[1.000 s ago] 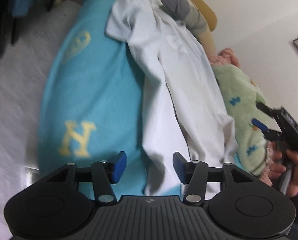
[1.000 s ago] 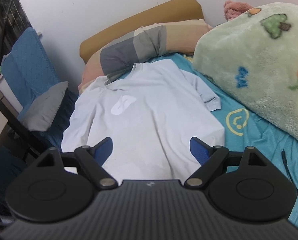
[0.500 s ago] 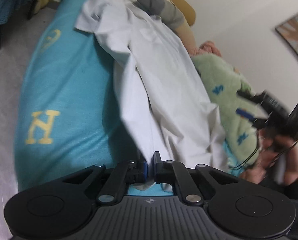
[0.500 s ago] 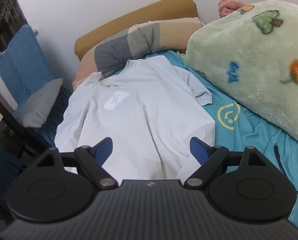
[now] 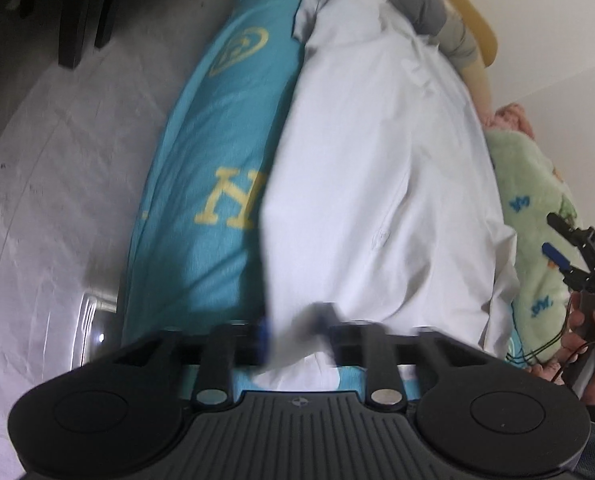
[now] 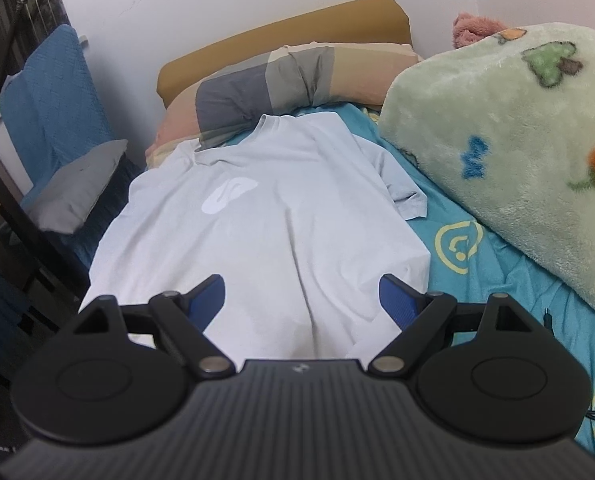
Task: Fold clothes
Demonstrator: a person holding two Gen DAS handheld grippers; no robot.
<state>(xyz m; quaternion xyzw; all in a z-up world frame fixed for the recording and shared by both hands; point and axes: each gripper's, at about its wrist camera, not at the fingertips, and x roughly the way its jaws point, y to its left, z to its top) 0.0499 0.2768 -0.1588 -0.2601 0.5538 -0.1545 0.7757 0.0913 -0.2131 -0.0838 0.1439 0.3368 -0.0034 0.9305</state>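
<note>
Left claw (image 5: pixel 293 336) opening over shirt (image 6: pixel 265 232) hem, collar toward pillow (image 6: pixel 281 80)

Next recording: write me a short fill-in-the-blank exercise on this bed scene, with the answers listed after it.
1. The pale white T-shirt lies spread on a ____ bedsheet with yellow prints.
2. The wide-open right gripper hovers over the shirt's ____ edge.
3. To the right of the shirt sits a fluffy ____ blanket with cartoon patches.
4. The left gripper, jaws opening, has a fold of the ____ between its fingers.

Answers: turquoise; bottom; green; T-shirt
</note>
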